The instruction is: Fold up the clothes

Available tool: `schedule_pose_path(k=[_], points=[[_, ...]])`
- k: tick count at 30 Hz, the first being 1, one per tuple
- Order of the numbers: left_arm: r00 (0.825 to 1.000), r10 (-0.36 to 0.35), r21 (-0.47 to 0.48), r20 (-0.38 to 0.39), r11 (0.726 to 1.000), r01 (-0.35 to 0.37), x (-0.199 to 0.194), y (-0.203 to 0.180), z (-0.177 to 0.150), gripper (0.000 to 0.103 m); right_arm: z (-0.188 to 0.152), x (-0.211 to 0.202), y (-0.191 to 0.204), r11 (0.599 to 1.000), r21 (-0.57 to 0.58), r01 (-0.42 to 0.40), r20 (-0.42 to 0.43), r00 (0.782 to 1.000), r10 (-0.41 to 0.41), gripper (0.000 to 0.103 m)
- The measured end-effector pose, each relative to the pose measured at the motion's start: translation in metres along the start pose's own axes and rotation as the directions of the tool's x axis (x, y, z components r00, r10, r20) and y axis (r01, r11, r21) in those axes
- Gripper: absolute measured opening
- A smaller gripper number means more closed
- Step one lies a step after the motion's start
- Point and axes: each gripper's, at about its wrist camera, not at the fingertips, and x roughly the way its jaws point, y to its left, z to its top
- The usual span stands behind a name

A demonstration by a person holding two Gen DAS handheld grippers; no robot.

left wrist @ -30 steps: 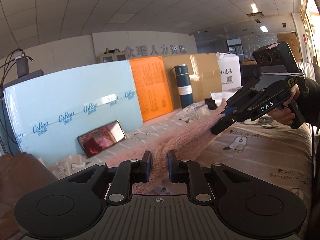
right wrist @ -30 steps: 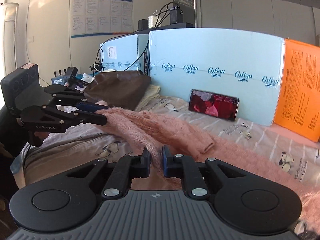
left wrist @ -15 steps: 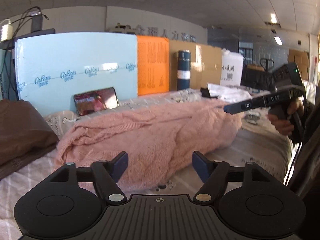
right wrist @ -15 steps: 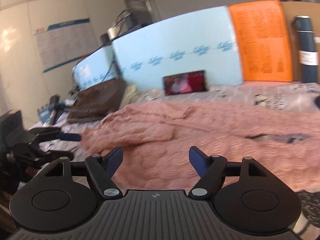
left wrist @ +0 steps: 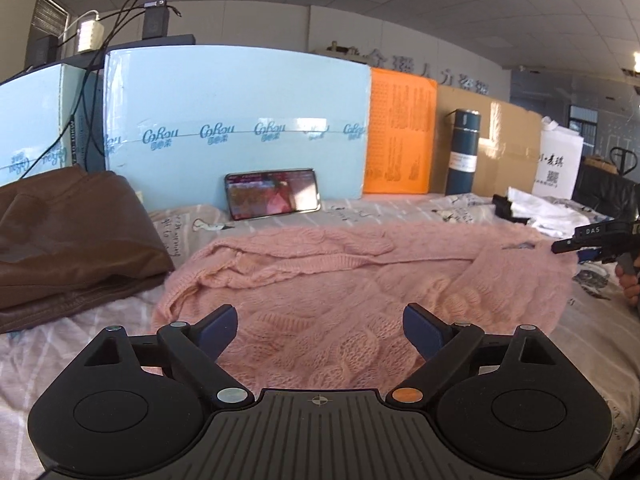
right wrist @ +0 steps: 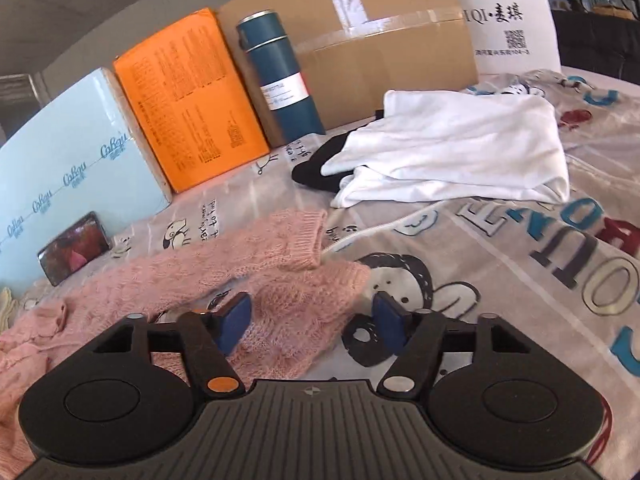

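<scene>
Both tools are empty: left tool (left wrist: 318, 330) gapes wide over the pink knit sweater (left wrist: 360, 280) on the bed (right wrist: 500, 280), right tool (right wrist: 310, 320) has just been closing around its corner. Soft, floppy (stretchy, I'd judge); pinch doubled edges or cuff (right wrist: 304, 236).

Brown garment (left wrist: 72, 240) cut off at left edge, black item (right wrist: 316, 168) mostly hidden under white cloth (right wrist: 452, 152), phone (right wrist: 74, 254) screen too blurred to read, person's hand (left wrist: 630, 280) cropped at right edge

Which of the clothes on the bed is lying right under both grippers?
The pink knitted sweater; the brown garment and white garment lie off to the sides.
</scene>
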Motion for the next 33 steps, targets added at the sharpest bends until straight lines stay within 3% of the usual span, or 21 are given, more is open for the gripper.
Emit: schedule_pose_path(k=[1, 3, 5, 8, 12, 17, 20, 21, 23, 24, 26, 27, 30, 32, 33], points=[[1.000, 0.013, 0.010, -0.016, 1.000, -0.013, 0.001, 0.000, -0.001, 0.092, 0.000, 0.001, 0.002, 1.000, -0.012, -0.020, -0.011, 1.000, 0.019, 0.023], [0.998, 0.034, 0.029, -0.044, 0.999, -0.032, 0.003, 0.001, -0.003, 0.092, -0.001, -0.002, 0.006, 0.998, -0.031, -0.062, -0.013, 0.998, 0.062, 0.008], [0.996, 0.055, 0.047, -0.071, 0.998, -0.051, 0.005, 0.002, -0.004, 0.092, 0.000, -0.016, 0.010, 0.994, -0.049, -0.101, 0.023, 0.995, 0.102, 0.008], [0.991, 0.085, 0.074, -0.107, 0.994, -0.078, 0.006, 0.005, -0.007, 0.092, 0.014, -0.061, 0.010, 0.988, -0.026, -0.153, 0.147, 0.977, 0.155, 0.008], [0.984, 0.111, 0.094, -0.139, 0.991, -0.099, 0.003, 0.011, -0.011, 0.092, 0.031, -0.109, 0.008, 0.994, -0.028, -0.107, 0.259, 0.959, 0.111, 0.007], [0.984, 0.108, 0.089, -0.140, 0.991, -0.096, -0.001, 0.016, -0.016, 0.094, 0.016, -0.091, -0.001, 0.994, -0.064, 0.091, 0.179, 0.981, -0.078, 0.007], [0.987, 0.103, 0.085, -0.125, 0.992, -0.093, -0.006, 0.019, -0.017, 0.094, 0.000, -0.055, -0.015, 0.988, -0.062, 0.140, 0.075, 0.988, -0.135, 0.007], [0.988, 0.103, 0.082, -0.117, 0.992, -0.094, -0.009, 0.020, -0.017, 0.094, -0.003, -0.049, -0.018, 0.986, -0.057, 0.158, 0.055, 0.986, -0.155, 0.009], [0.992, 0.097, 0.059, -0.079, 0.994, -0.092, -0.016, 0.023, -0.015, 0.094, -0.006, -0.043, -0.020, 0.971, -0.050, 0.232, 0.052, 0.972, -0.230, 0.029], [0.994, 0.093, 0.047, -0.059, 0.995, -0.091, -0.020, 0.025, -0.014, 0.094, -0.005, -0.047, -0.016, 0.960, -0.058, 0.275, 0.093, 0.959, -0.269, 0.047], [0.993, 0.103, 0.037, -0.050, 0.994, -0.102, -0.020, 0.028, -0.012, 0.094, -0.003, -0.057, -0.004, 0.942, -0.092, 0.323, 0.188, 0.934, -0.302, 0.051], [0.993, 0.110, 0.033, -0.047, 0.994, -0.108, -0.019, 0.029, -0.011, 0.094, 0.000, -0.060, 0.004, 0.945, -0.118, 0.305, 0.218, 0.936, -0.275, 0.052], [0.988, 0.132, 0.049, -0.081, 0.991, -0.128, -0.013, 0.030, -0.013, 0.095, 0.008, -0.064, 0.034, 0.977, -0.161, 0.137, 0.226, 0.969, -0.099, 0.057], [0.982, 0.147, 0.073, -0.122, 0.988, -0.139, -0.008, 0.031, -0.018, 0.096, 0.013, -0.054, 0.060, 0.982, -0.182, -0.051, 0.163, 0.983, 0.081, 0.059], [0.978, 0.157, 0.087, -0.134, 0.985, -0.147, -0.007, 0.031, -0.020, 0.098, 0.013, -0.045, 0.073, 0.973, -0.179, -0.145, 0.109, 0.980, 0.166, 0.060]])
